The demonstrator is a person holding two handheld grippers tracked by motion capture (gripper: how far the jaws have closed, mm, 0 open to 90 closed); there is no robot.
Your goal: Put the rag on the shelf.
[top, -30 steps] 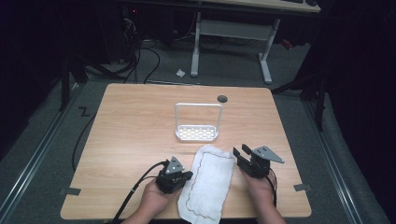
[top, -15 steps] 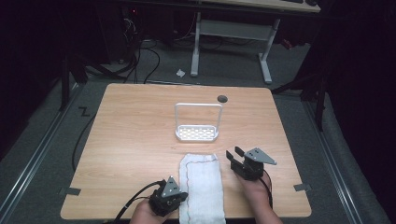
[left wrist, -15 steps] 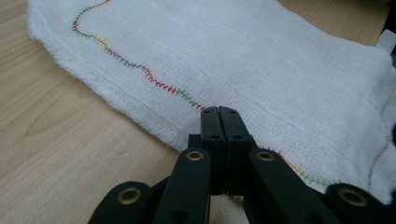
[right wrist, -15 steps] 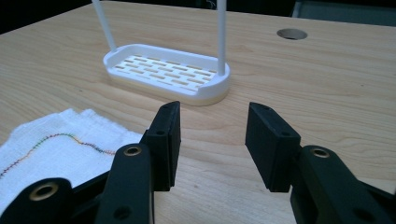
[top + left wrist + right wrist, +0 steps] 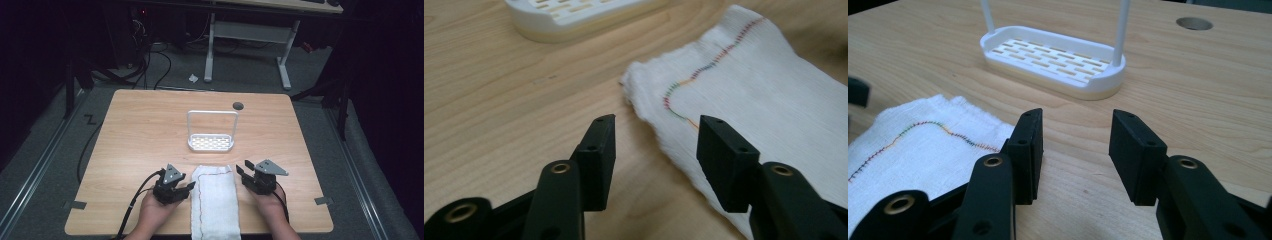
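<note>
One white cloth point(image 5: 215, 200) lies folded on the single worktop point(image 5: 140, 130). One white slotted rack point(image 5: 211, 131) with a hoop handle stands there too. Two grippers: a left gripper point(image 5: 189, 187) and a right gripper point(image 5: 243, 167). Two hands hold them.

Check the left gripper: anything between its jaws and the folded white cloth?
Nothing visible. The left gripper sits at the left edge of the white cloth, jaws just opened and empty, one jaw over the cloth's edge, the other over bare table. The white rack stands farther back, out of the way.
</note>
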